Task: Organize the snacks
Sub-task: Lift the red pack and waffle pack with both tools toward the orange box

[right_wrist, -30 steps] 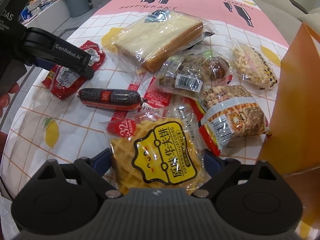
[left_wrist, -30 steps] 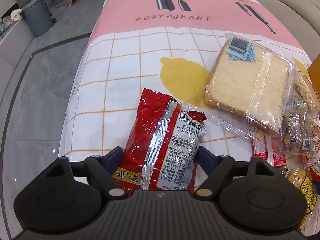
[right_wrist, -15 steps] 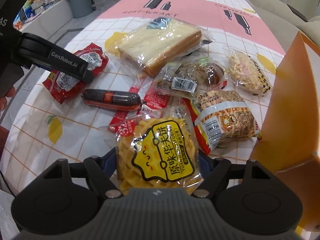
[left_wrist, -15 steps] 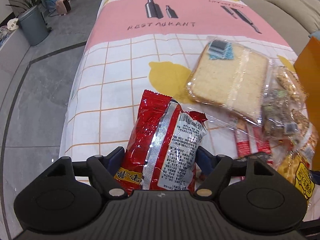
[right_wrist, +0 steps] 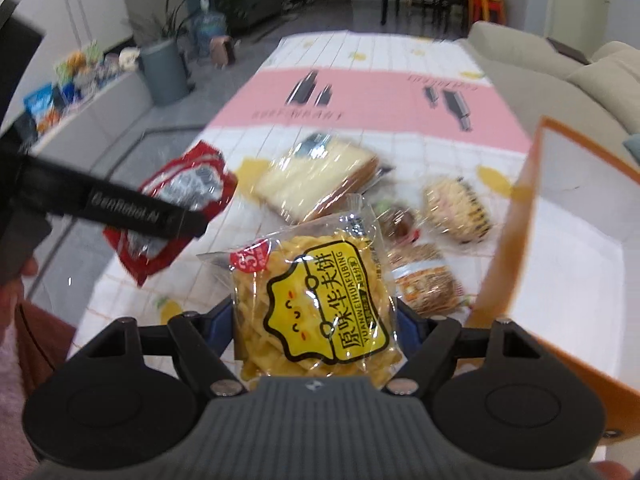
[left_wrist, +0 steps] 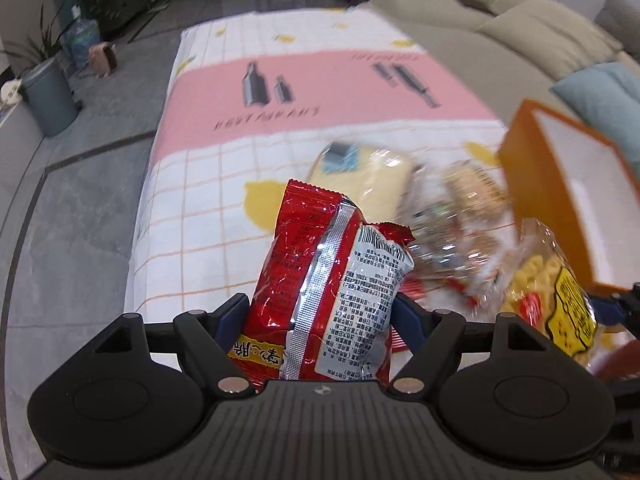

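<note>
My left gripper (left_wrist: 320,308) is shut on a red snack packet (left_wrist: 320,272), which stands upright between the jaws, lifted off the tablecloth. In the right wrist view, the same packet (right_wrist: 188,184) hangs at the left in the left gripper (right_wrist: 140,212). My right gripper (right_wrist: 314,316) is shut on a clear packet of yellow waffle biscuits (right_wrist: 316,296), also raised above the table. An open orange box (right_wrist: 560,240) with a white inside stands just to its right. From the left wrist view, the waffle packet (left_wrist: 560,300) sits in front of that box (left_wrist: 560,184).
A wrapped bread slice (right_wrist: 316,180), a noodle snack bag (right_wrist: 456,208) and a striped packet (right_wrist: 424,280) lie blurred on the checked tablecloth (right_wrist: 360,92). A beige sofa (left_wrist: 520,40) runs along the right side. A grey bin (left_wrist: 48,96) stands on the floor at the left.
Both grippers have risen with their packets, lifting the red packet and the waffle packet off the table. The orange box's open inside has come into view on the right.
</note>
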Motion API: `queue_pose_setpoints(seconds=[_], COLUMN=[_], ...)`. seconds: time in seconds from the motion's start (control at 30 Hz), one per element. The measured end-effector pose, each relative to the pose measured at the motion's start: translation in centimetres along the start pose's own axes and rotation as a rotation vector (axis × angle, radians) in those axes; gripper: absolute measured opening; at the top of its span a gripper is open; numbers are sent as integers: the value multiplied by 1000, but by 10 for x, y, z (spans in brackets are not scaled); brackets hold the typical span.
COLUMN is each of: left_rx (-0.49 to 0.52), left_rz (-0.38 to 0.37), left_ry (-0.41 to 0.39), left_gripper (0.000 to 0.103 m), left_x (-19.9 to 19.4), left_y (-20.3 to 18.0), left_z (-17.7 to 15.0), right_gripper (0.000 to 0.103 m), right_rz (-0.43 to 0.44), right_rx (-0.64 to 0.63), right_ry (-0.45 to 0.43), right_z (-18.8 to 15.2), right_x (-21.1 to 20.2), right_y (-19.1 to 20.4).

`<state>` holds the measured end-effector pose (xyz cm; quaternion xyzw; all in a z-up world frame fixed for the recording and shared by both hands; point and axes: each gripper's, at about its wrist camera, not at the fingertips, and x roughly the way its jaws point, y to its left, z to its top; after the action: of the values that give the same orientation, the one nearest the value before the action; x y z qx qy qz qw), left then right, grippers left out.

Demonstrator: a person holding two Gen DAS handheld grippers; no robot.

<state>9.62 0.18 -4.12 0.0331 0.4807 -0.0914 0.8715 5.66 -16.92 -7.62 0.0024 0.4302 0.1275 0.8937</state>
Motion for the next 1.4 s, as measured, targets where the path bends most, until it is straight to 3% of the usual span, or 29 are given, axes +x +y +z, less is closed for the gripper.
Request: queue_pose_setpoints(seconds=[0.33, 0.6, 0.7, 0.97, 1.4], left_rx=[111, 223, 253, 345, 414], left_rz=[-132, -259, -299, -322, -306], left_ry=[-92, -100, -77, 28, 159], left_gripper=[89, 89, 89, 89, 89], left_x=[-47, -44, -32, 13, 65], left_y=[-71, -144, -170, -222, -253], left_z=[23, 51, 61, 75, 83], right_gripper=[76, 76, 76, 76, 76], right_rz=[-94, -218, -239, -232, -169], right_rx=[131, 213, 226, 204, 149], right_ry=[-139, -170, -150, -41, 129], right_z=[1, 1, 1, 2, 9], right_x=[-80, -111, -108, -80, -26], right_y=[-56, -129, -155, -204, -224])
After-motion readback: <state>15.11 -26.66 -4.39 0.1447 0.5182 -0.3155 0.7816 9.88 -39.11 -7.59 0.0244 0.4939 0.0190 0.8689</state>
